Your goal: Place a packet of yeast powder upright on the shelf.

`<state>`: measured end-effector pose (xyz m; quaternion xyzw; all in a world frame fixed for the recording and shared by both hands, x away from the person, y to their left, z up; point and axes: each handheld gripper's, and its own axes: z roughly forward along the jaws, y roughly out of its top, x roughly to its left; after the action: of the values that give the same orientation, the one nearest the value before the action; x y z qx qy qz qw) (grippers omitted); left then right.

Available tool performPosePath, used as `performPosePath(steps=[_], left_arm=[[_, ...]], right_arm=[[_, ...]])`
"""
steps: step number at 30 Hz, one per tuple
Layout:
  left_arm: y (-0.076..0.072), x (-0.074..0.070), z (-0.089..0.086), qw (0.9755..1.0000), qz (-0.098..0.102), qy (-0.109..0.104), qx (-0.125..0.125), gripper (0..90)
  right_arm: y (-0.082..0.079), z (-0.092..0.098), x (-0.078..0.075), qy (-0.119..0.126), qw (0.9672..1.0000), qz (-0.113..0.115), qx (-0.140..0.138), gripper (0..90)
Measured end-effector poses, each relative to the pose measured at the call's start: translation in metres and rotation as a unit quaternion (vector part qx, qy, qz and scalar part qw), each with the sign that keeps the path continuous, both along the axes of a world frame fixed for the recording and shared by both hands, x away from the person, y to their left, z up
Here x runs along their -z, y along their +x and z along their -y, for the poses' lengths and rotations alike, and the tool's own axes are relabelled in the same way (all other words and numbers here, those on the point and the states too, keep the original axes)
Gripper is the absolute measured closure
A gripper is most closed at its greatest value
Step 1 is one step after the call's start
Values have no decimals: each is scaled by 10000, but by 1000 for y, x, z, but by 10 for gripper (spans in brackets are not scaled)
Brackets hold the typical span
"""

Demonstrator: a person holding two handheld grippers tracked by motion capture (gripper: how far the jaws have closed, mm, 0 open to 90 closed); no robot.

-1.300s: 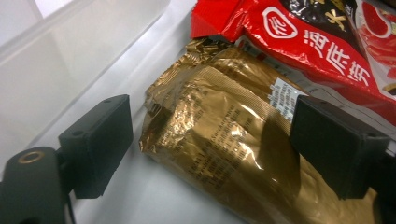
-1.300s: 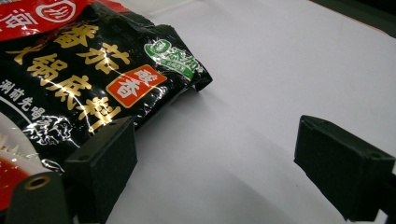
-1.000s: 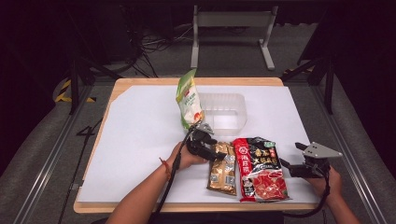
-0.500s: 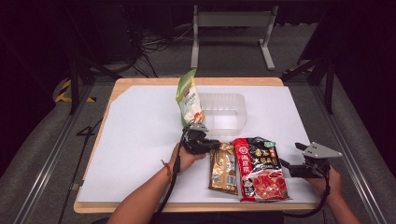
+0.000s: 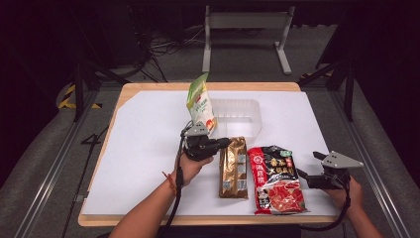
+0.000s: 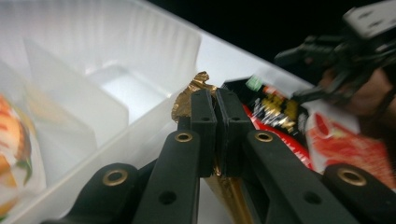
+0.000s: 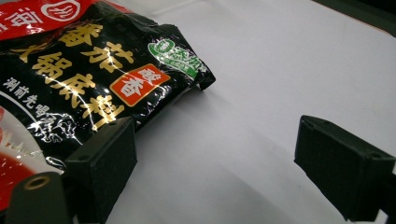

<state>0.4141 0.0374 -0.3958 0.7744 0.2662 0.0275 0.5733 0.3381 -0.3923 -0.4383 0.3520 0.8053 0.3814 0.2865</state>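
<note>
The left gripper (image 6: 215, 100) has its jaws just closed and clamped on the top edge of the gold packet (image 5: 233, 167), with crumpled foil showing above the pads. The packet lies on the white table (image 5: 143, 148), its gripped end just beside the clear plastic tray (image 5: 237, 115). A green pouch (image 5: 200, 103) leans at the tray's left wall. The red and black packet (image 5: 275, 178) lies right of the gold one. The right gripper (image 7: 212, 158) rests beside it, jaws wide apart and holding nothing.

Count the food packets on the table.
3. A green and white packet stands in the clear tray, a gold packet lies pinched in the left gripper, and a red and black packet lies beside it.
</note>
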Motion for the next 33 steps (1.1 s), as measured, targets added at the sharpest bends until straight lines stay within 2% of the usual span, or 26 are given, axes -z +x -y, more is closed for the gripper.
performPosePath(steps=[4, 7, 9, 15, 24, 33], left_arm=[[-8, -15, -9, 9994, 236, -220, -128, 877], [-12, -25, -18, 9982, 341, -429, -244, 881], [-13, -28, -20, 9978, 369, -481, -272, 884], [-17, -44, -33, 9942, 518, -826, -461, 886], [-15, -57, -37, 9900, 720, -960, -744, 886], [-5, -71, -38, 9839, 920, -1128, -1036, 886]], right_arm=[[0, 0, 0, 4, 10000, -2, -2, 134], [0, 0, 0, -4, 10000, -2, 6, 134], [0, 0, 0, -5, 10000, -13, 5, 134], [0, 0, 0, -8, 10000, -16, 4, 133], [0, 0, 0, 20, 10000, 10, 14, 133], [0, 0, 0, 24, 10000, 14, 35, 132]])
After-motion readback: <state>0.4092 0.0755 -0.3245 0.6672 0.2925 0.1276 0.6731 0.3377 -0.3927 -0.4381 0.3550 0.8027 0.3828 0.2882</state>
